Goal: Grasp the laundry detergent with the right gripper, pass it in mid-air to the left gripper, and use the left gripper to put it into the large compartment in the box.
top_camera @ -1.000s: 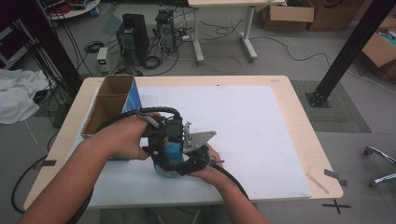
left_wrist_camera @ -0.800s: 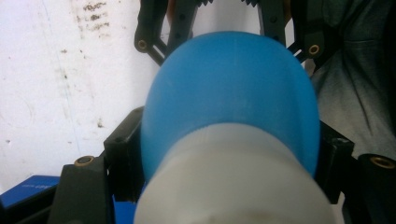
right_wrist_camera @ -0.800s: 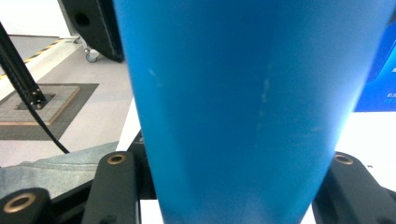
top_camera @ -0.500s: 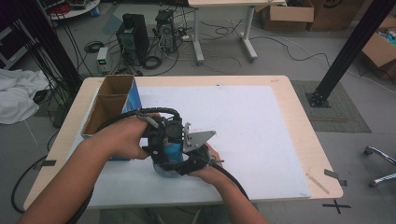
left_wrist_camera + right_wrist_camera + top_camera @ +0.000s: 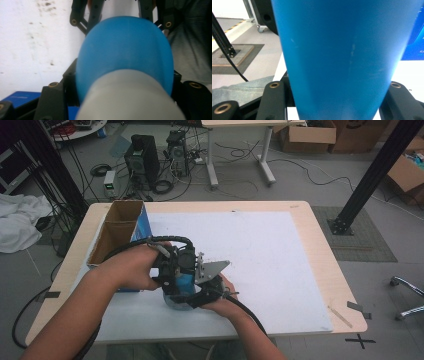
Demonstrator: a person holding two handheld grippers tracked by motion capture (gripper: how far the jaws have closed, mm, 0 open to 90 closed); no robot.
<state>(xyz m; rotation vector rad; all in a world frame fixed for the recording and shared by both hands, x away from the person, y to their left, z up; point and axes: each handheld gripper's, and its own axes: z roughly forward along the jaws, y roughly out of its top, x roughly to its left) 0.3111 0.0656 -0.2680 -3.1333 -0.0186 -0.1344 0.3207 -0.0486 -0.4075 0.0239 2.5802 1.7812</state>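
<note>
Both grippers hold the smooth blue plastic bottle (image 5: 181,285) with grey cap: right gripper (image 5: 337,105) fingers clamp its body, left gripper (image 5: 122,82) fingers have just closed around its capped end.

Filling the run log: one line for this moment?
left tongs: just closed on blue bottle | right tongs: shut on bottle | cardboard box: beside

A pale wooden table (image 5: 320,250) sits on a grey floor (image 5: 380,205), a white sheet (image 5: 270,255) spread across most of its top. Beyond it, a white desk's legs (image 5: 212,155) stand among black cables and two computer towers (image 5: 142,152). Cardboard boxes (image 5: 307,135) line the back, a black post (image 5: 372,170) slants at right, and white cloth (image 5: 17,222) is heaped at left.
</note>
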